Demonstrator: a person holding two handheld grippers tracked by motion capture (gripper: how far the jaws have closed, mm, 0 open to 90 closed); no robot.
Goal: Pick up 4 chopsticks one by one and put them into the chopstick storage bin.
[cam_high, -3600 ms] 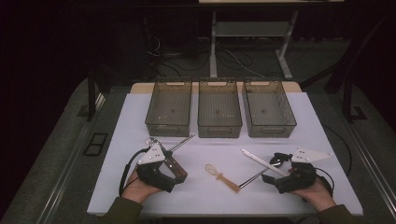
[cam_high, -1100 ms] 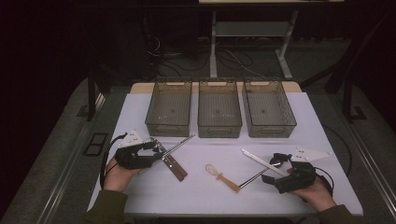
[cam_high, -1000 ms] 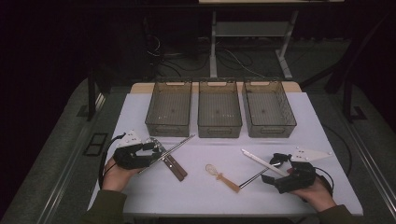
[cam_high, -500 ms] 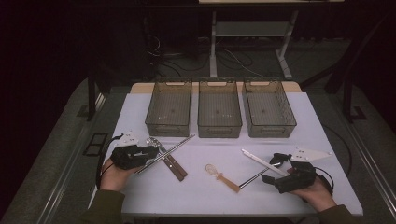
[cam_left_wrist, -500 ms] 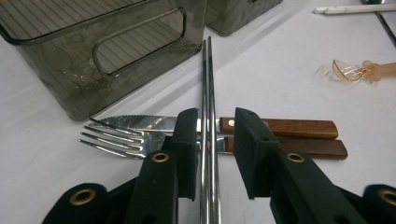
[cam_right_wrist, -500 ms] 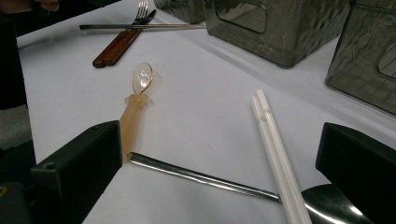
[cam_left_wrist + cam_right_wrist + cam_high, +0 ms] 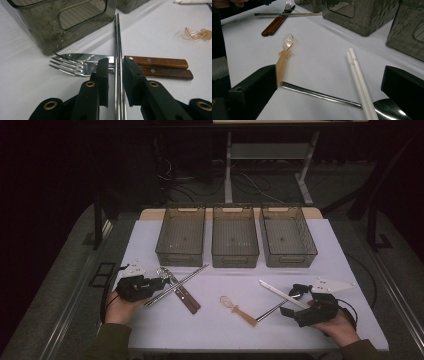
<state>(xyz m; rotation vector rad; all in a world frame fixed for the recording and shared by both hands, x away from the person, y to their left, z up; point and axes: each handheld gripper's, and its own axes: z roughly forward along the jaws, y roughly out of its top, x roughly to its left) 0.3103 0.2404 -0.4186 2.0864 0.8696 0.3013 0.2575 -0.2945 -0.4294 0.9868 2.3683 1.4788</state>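
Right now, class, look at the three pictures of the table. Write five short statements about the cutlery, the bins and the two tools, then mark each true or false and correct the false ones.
1. Three bins stand in a row at the far side of the table. True: the left bin, middle bin and right bin.
2. The left tool has its jaws on either side of the metal chopsticks. True.
3. The fork has a plastic handle. False: its handle is wooden.
4. The bins are full of cutlery. False: they look empty.
5. The right tool is shut on the white chopsticks. False: its jaws stand wide apart.
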